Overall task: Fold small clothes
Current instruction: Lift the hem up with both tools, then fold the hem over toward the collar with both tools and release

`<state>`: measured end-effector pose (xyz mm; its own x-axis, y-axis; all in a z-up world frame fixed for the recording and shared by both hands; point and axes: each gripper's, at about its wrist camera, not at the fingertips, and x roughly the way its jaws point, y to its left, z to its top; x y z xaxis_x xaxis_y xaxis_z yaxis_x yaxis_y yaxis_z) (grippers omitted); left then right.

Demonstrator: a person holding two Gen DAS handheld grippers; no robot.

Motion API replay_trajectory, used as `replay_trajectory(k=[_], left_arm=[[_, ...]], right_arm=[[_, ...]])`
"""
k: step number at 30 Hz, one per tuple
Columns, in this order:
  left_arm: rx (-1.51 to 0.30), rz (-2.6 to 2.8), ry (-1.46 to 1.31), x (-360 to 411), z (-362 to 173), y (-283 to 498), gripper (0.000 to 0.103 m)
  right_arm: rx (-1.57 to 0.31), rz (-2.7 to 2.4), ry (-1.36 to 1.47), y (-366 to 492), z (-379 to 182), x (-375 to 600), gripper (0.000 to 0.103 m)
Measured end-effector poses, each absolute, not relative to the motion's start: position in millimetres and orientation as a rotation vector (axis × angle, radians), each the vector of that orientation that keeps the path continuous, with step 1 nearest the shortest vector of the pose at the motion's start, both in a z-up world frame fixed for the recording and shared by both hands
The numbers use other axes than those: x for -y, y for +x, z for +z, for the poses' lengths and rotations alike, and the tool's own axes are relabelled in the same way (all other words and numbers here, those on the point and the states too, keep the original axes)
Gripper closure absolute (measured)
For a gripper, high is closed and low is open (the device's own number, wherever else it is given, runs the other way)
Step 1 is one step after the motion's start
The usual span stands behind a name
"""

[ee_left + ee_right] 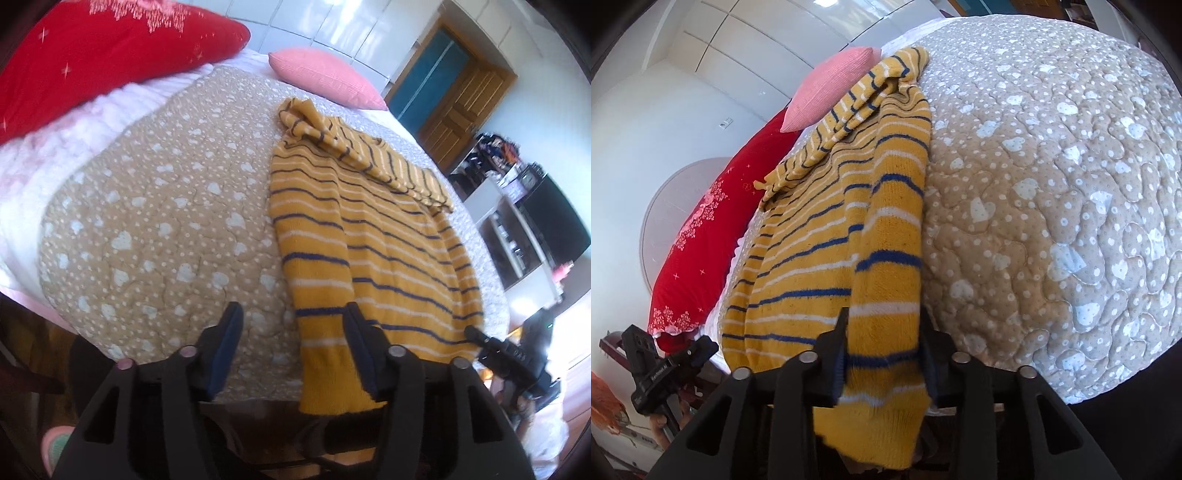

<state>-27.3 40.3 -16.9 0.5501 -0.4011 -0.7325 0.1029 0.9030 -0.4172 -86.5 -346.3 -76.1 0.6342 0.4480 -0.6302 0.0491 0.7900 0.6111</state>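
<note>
A small mustard-yellow sweater with navy and white stripes (pixel 369 229) lies flat on a beige quilt (pixel 159 206), one sleeve folded across its top. Its other sleeve (pixel 325 362) hangs over the quilt's near edge. My left gripper (pixel 291 317) is open, its right finger beside that sleeve, its left finger over bare quilt. In the right wrist view the sweater (pixel 827 240) fills the middle and my right gripper (pixel 882 325) is open with the hanging sleeve (pixel 882 369) between its fingers. The other gripper shows at the edge of each view, at the right in the left wrist view (pixel 509 354) and at the left in the right wrist view (pixel 665 365).
A red pillow (pixel 92 48) and a pink pillow (pixel 325 77) lie at the head of the bed. A wooden door (pixel 458 103) and a cluttered shelf unit (pixel 517 206) stand beyond the bed's right side. White wall panels are behind.
</note>
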Motion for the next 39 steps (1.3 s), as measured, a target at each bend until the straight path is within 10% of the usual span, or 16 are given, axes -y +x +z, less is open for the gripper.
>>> replay_trajectory(k=[10,13,16,39], left_arm=[[-1.052,-0.468,-0.270,14.1,-48.2,-21.9,0.028],[-1.083,-0.460,-0.217,26.4,-51.8,-21.6,0.095],[-1.080,-0.476,-0.267,18.6,-46.5,-21.9,0.094],[-0.875,-0.444,-0.352,14.5,51.0,103.2,0.094]], right_arm=[[-0.875,0.230,0.621,-100.3,-83.7,338.8,0.044],[-0.900,0.227,0.571,-97.3,-86.7,326.6,0.050],[-0.929,0.237,0.537,-95.2,-85.3,322.8,0.085],[-0.650,0.390,0.640,20.3,48.5,333.6,0.087]])
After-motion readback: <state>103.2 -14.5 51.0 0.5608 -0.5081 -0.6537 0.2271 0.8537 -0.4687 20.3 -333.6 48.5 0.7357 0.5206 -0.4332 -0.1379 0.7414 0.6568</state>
